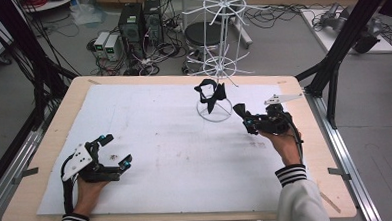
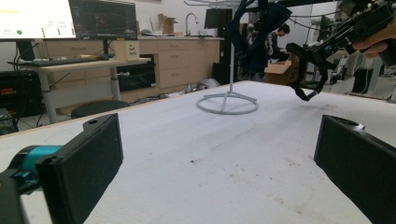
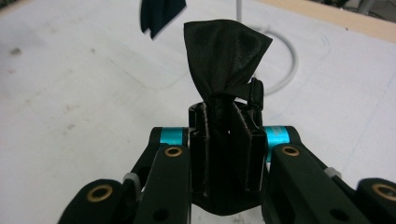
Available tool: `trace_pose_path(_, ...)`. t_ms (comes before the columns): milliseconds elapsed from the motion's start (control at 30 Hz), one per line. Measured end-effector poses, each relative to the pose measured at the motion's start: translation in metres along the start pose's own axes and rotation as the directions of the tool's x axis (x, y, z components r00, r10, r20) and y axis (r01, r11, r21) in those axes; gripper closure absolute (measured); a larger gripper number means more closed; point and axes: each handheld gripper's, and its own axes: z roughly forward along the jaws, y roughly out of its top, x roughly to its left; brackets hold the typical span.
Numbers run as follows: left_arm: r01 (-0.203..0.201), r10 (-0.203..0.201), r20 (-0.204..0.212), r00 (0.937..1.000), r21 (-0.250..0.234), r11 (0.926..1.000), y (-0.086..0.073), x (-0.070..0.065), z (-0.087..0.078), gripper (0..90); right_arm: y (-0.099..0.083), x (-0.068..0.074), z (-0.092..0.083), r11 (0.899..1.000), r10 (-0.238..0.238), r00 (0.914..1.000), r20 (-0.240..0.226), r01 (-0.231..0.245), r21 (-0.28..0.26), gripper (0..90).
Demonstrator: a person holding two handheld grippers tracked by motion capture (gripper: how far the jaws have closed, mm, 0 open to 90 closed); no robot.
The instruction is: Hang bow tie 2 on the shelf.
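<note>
The right tongs [image 1: 245, 117] sit toward the right of the tabletop [image 1: 45, 147], held in the person's right hand [image 1: 281, 139], and they are pressed together on a black bow tie [image 3: 224, 60]. In the right gripper view one wing of the bow tie fans out above the closed pads while the rest is squeezed between them, with a small buckle showing beside the fabric. In the high view the bow tie [image 1: 239, 109] shows as a dark lump at the tip of the tongs, above the white mat [image 1: 160, 142] and just right of the rack's round base.

The white wire rack [image 1: 220, 44] stands at the far middle of the mat on a ring base. A second black bow tie [image 1: 209, 94] hangs low on it, near the post. In the left gripper view that rack [image 2: 227, 103] stands ahead, dark fabric hanging from its upper part, and the right tongs [image 2: 306, 93] hang in the air to its right, clear of the mat.

The left tongs [image 1: 116, 150] rest near the left front of the mat in the left hand [image 1: 87, 193]. Their jaws are spread wide with nothing between them; the left gripper view shows bare mat [image 2: 210, 154] between the two black pads.
</note>
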Motion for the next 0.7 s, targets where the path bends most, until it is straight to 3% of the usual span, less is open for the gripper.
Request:
trace_pose_path(300, 0.002, -0.002, -0.001, 1.0000, -0.002, 1.0000, 0.000, 0.000, 0.000, 1.7, 0.003, 0.007, -0.014, 0.991, -0.004, 0.9982, -0.061, -0.004, -0.132, 77.9)
trace_pose_path(533, 0.001, -0.001, 0.000, 1.0000, -0.001, 1.0000, 0.000, 0.000, 0.000, 1.7, 0.005, 0.011, -0.026, 0.971, -0.004, 0.9978, -0.066, -0.012, -0.237, 77.9)
trace_pose_path(700, 0.002, -0.002, -0.001, 1.0000, 0.001, 1.0000, 0.000, 0.000, 0.000, 1.8, 0.006, 0.012, -0.034, 0.951, 0.011, 0.9979, -0.064, -0.030, -0.306, 77.9)
